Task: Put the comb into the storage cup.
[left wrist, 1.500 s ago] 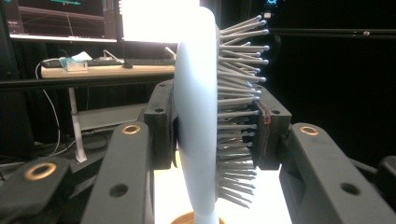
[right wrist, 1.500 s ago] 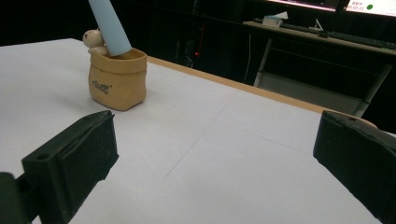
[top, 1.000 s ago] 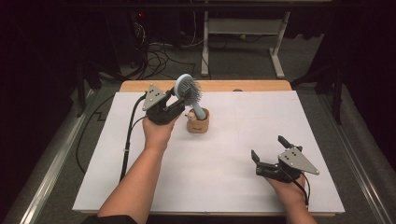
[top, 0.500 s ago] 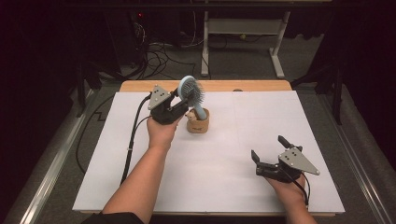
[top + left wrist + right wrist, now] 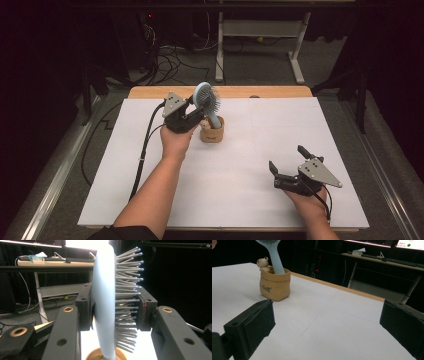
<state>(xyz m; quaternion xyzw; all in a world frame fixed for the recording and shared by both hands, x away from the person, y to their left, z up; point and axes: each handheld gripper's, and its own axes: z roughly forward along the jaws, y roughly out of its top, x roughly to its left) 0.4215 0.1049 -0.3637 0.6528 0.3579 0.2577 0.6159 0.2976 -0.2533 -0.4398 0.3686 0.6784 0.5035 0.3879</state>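
A pale blue hairbrush [image 5: 205,96] stands handle-down in a small tan pot [image 5: 212,133] at the far middle of the table, its head tilted left. My left gripper [image 5: 199,106] is shut on the brush head. In the left gripper view one pad presses the smooth back of the brush [image 5: 103,290] and the other meets the bristles, with the pot's rim [image 5: 92,356] below. My right gripper [image 5: 287,158] rests near the front right, open with nothing between its jaws. The right gripper view looks across my right gripper [image 5: 327,320] to the pot [image 5: 274,287] and the brush handle [image 5: 276,261].
A white sheet [image 5: 240,170] covers the table, with a wooden strip [image 5: 270,92] along the far edge. A small bear figure [image 5: 263,263] sits on the pot's rim. The left gripper's cable [image 5: 145,150] trails over the left side. A desk frame [image 5: 260,30] and cables stand beyond.
My left gripper, with the brush head in it, has shifted slightly to the right. The right gripper has stayed where it was.
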